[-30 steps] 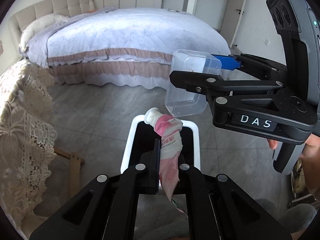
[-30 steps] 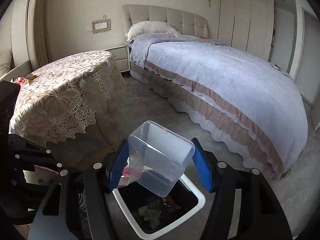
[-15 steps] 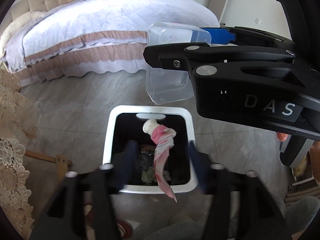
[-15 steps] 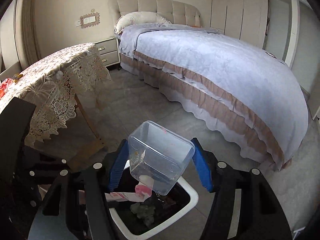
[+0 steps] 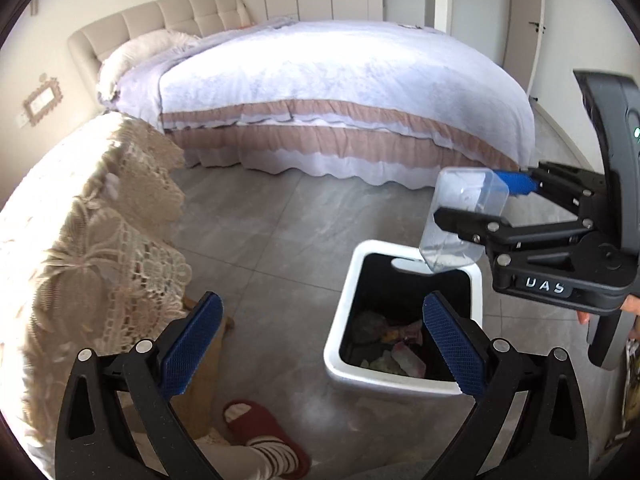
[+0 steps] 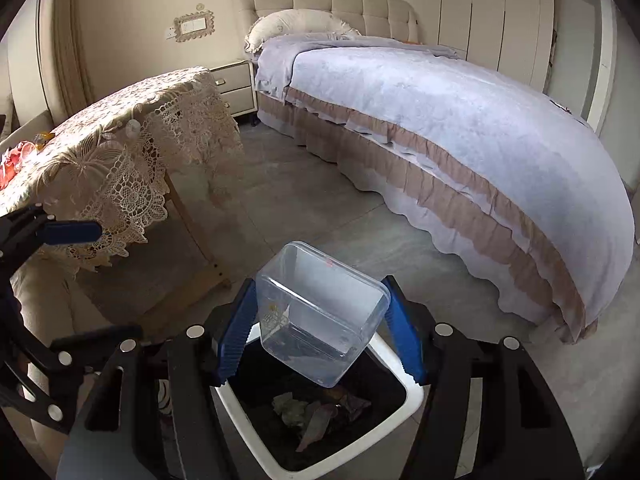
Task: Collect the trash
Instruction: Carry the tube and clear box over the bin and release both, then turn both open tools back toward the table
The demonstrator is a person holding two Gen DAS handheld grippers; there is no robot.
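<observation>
Left view only — slipper point(image 5: 267, 436), seemingly.

A bed point(image 6: 460, 120) with lilac cover and tufted beige headboard point(image 6: 332, 2) is set against the wall. A nightstand point(image 6: 234, 86) is seen beside it; a lace-draped bench point(image 6: 120, 148) nearby. Grey tiled floor point(image 5: 280, 240); wardrobe doors point(image 6: 496, 12) behind the bed.

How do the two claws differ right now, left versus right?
The left claw is wide open and holds nothing; the right claw is shut on the clear plastic container. The left sits beside the white trash bin; the right tilts the container above it. Both have blue pads.
</observation>
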